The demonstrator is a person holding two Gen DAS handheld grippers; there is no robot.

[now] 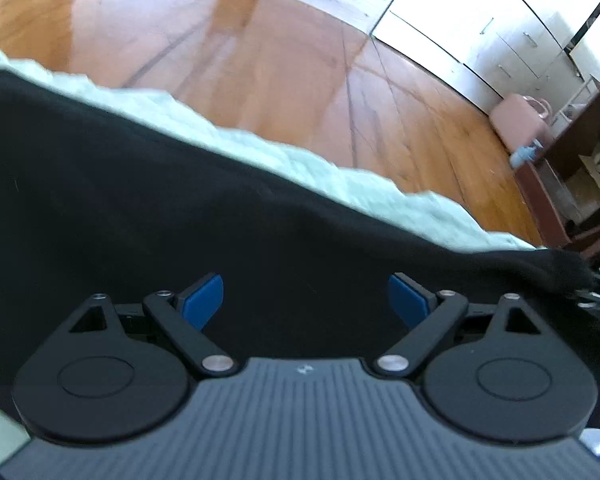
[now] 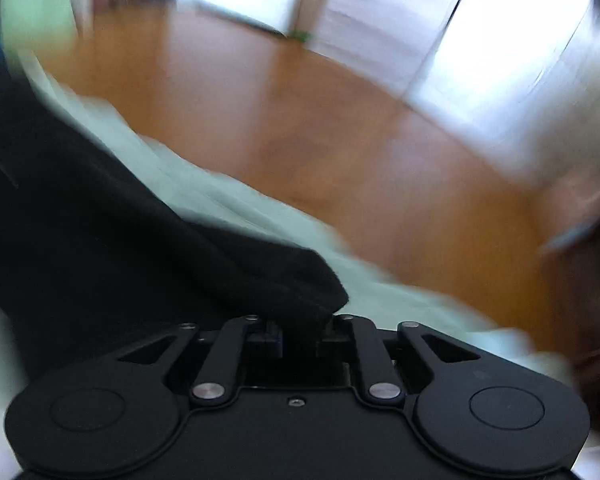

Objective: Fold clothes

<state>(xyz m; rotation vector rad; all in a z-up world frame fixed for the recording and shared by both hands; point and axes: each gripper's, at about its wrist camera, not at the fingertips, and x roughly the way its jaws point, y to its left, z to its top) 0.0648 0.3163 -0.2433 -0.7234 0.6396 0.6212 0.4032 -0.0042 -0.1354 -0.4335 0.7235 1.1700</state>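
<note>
A black garment (image 1: 180,184) lies spread over a pale green sheet (image 1: 236,148) on a bed. My left gripper (image 1: 306,300) hovers over the dark cloth with its blue fingers (image 1: 202,300) wide apart and nothing between them. In the right wrist view, which is blurred, my right gripper (image 2: 300,334) is shut on a corner of the black garment (image 2: 284,280), which bunches up between the fingers. The rest of that cloth (image 2: 60,208) trails off to the left over the pale sheet (image 2: 204,196).
Beyond the bed's edge is a wooden floor (image 1: 300,60). White cabinets (image 1: 480,32) stand at the back right, with a pink bag (image 1: 520,120) and a dark wooden shelf unit (image 1: 580,168) at the right.
</note>
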